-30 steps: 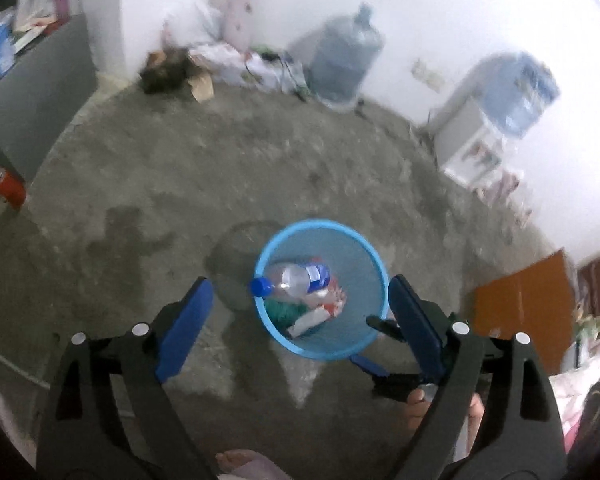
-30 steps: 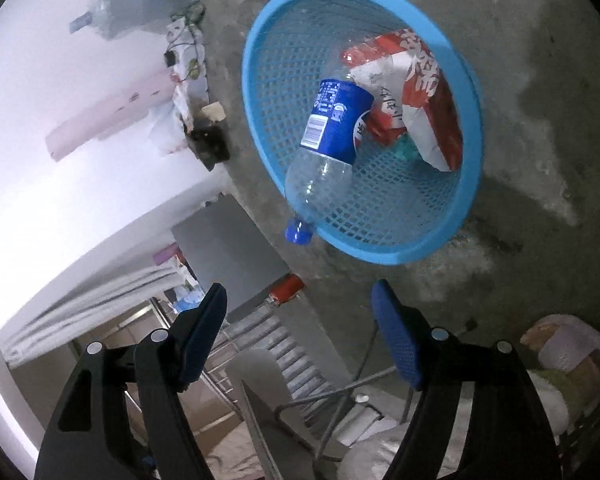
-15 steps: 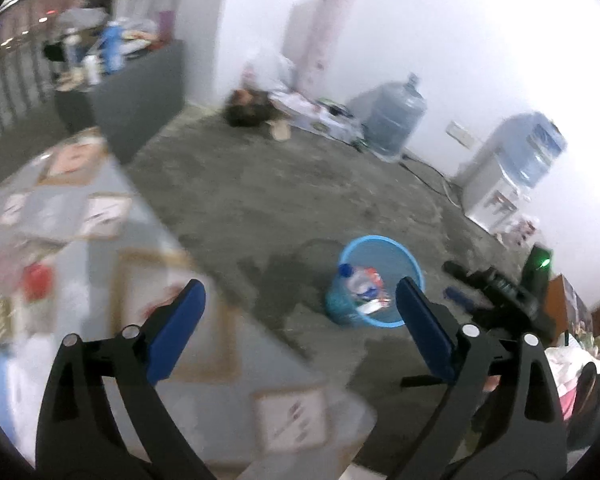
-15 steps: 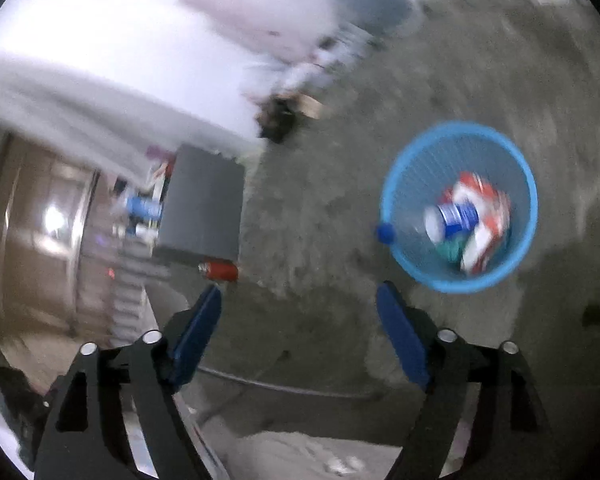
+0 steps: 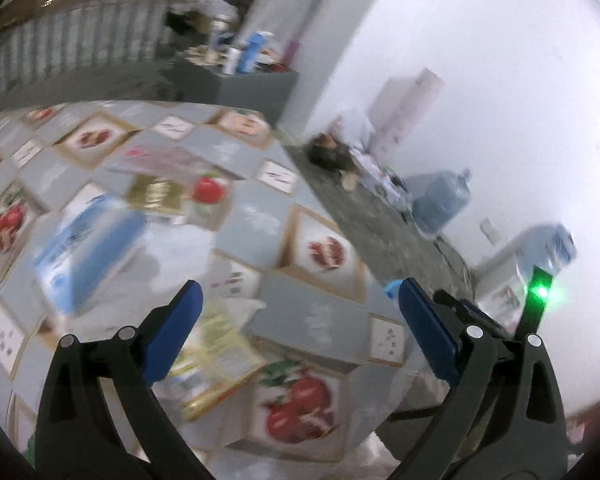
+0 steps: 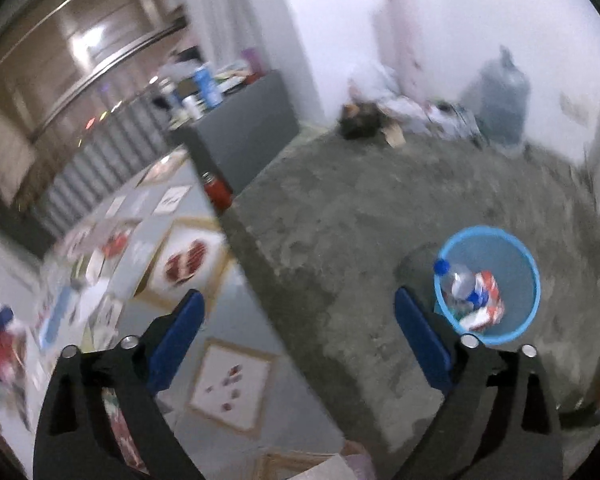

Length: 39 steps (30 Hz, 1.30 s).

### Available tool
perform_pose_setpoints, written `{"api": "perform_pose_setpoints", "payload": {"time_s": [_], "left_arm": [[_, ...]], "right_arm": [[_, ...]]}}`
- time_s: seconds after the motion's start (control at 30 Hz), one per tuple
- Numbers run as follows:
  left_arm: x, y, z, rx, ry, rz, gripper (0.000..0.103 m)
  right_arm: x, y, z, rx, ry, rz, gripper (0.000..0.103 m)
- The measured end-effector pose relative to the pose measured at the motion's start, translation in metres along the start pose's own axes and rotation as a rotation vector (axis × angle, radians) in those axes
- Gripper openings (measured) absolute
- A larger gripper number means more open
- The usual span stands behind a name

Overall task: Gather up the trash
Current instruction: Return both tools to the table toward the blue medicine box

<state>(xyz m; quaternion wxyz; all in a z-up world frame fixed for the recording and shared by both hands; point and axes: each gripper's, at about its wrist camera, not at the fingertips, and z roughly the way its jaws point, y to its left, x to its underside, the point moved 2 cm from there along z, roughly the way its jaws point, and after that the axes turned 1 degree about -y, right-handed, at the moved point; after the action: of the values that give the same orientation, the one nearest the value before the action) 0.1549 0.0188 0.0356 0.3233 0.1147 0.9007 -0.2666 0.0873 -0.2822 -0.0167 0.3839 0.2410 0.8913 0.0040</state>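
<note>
Basket (image 6: 520, 252) now beyond empty, just-opened jaws

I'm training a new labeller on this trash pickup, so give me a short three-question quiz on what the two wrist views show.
1. True or false: the round blue mesh plastic basket stands on the table.
2. Which lies inside that basket? A) clear plastic bottle with a blue cap B) red can C) shoe
3. What is held between the jaws of the left gripper and the right gripper?

Key: 1 false, it stands on the grey concrete floor; 2 A; 3 nothing, both are open.
</note>
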Motion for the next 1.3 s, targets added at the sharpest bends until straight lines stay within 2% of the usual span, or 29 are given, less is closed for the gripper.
{"api": "perform_pose_setpoints", "payload": {"time_s": [0.17, 0.27, 0.33, 0.5, 0.6, 0.87, 1.0, 1.13, 1.3], "left_arm": [[0.012, 0.046, -0.037, -0.015, -0.09, -0.117, 0.094], [0.019, 0.065, -0.054, -0.066, -0.131, -0.13, 0.094], [0.024, 0.075, -0.064, -0.072, -0.155, -0.138, 0.094], [0.035, 0.103, -0.08, -0.127, -0.191, -0.143, 0.094], [0.037, 0.117, -0.084, -0.16, -0.208, -0.142, 0.094], [0.041, 0.131, -0.089, -0.253, -0.228, -0.04, 0.094], [0.042, 0.133, -0.087, -0.268, -0.229, 0.015, 0.094], [0.04, 0.137, -0.08, -0.27, -0.214, 0.057, 0.094], [0.025, 0.143, -0.063, -0.25, -0.143, 0.138, 0.094]], "right_arm": [[0.005, 0.037, -0.015, 0.006, -0.043, -0.155, 0.096], [0.008, 0.047, -0.023, -0.014, -0.094, -0.201, 0.096], [0.01, 0.053, -0.025, -0.037, -0.093, -0.23, 0.096], [0.017, 0.063, -0.021, -0.212, -0.013, -0.197, 0.096], [0.022, 0.074, -0.017, -0.283, 0.045, -0.179, 0.096], [0.046, 0.107, -0.002, -0.402, 0.171, -0.2, 0.096], [0.055, 0.125, 0.001, -0.464, 0.217, -0.207, 0.09], [0.058, 0.139, 0.006, -0.484, 0.253, -0.218, 0.084], [0.057, 0.149, 0.007, -0.521, 0.28, -0.209, 0.082]]}}
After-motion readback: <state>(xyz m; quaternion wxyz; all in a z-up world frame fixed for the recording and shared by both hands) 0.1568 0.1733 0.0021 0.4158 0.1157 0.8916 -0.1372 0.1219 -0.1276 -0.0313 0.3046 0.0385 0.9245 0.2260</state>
